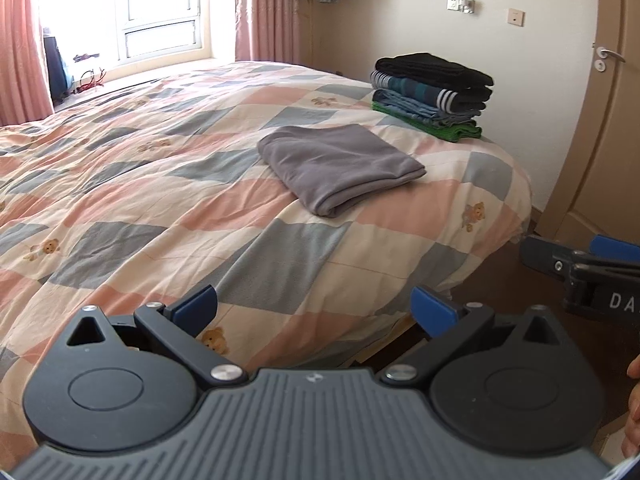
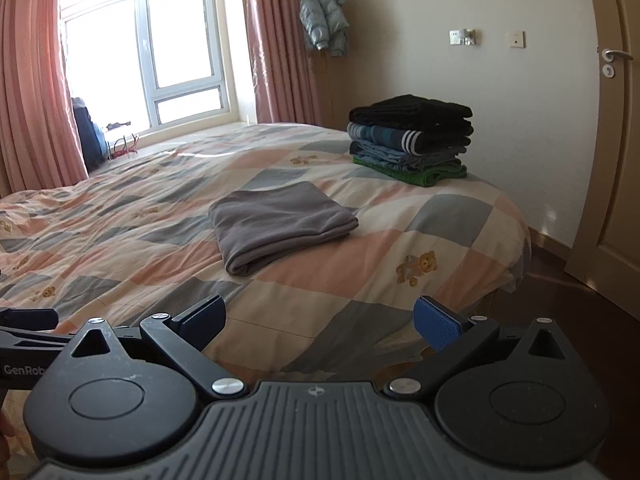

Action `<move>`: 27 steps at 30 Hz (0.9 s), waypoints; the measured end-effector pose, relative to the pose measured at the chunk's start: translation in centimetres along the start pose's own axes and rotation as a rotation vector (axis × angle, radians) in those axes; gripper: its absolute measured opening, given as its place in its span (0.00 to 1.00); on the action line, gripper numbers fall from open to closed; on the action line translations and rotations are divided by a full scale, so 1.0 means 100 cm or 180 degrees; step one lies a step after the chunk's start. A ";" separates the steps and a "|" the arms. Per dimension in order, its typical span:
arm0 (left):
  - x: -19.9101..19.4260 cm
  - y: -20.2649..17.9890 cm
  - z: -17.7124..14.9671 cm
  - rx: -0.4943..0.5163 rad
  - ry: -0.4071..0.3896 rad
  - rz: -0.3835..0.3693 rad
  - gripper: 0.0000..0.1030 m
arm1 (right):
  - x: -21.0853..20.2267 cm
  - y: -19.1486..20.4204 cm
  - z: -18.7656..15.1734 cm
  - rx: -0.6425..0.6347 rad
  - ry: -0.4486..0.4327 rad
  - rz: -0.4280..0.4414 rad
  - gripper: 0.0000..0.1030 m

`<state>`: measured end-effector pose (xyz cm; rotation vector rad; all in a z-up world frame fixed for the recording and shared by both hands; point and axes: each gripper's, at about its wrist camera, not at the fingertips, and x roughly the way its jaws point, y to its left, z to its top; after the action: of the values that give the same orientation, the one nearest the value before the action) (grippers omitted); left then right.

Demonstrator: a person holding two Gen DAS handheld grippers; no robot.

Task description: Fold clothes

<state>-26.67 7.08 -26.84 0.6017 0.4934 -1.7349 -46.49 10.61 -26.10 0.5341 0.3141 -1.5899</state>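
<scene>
A bed (image 1: 120, 184) with a checked quilt fills the bedroom, a window (image 2: 160, 60) behind it. A folded grey garment (image 1: 336, 166) lies near the bed's corner, apart from a stack of folded clothes (image 1: 432, 94) beyond. The left gripper (image 1: 314, 310) and right gripper (image 2: 320, 320) hover spread wide, holding nothing.

Daylight pouring through window (image 2: 144, 60), blowing out panes to white glare. Bed (image 2: 460, 216) evenly lit, shadows soft. Fisheye bending door (image 2: 616, 152) at edges; corners vignetting dark.
</scene>
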 end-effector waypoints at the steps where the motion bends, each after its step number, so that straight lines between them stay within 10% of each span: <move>1: 0.002 0.001 0.001 -0.0010 0.0009 0.0033 0.99 | 0.005 -0.001 0.000 -0.0013 0.0020 -0.0005 1.00; 27: 0.175 0.007 0.084 -0.0115 0.0458 -0.0146 0.99 | 0.198 -0.069 0.035 0.0042 0.0495 0.0254 1.00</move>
<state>-30.53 -11.47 -31.32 0.6972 0.6426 -1.7297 -54.26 -7.49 -34.12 0.6744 0.3947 -1.4774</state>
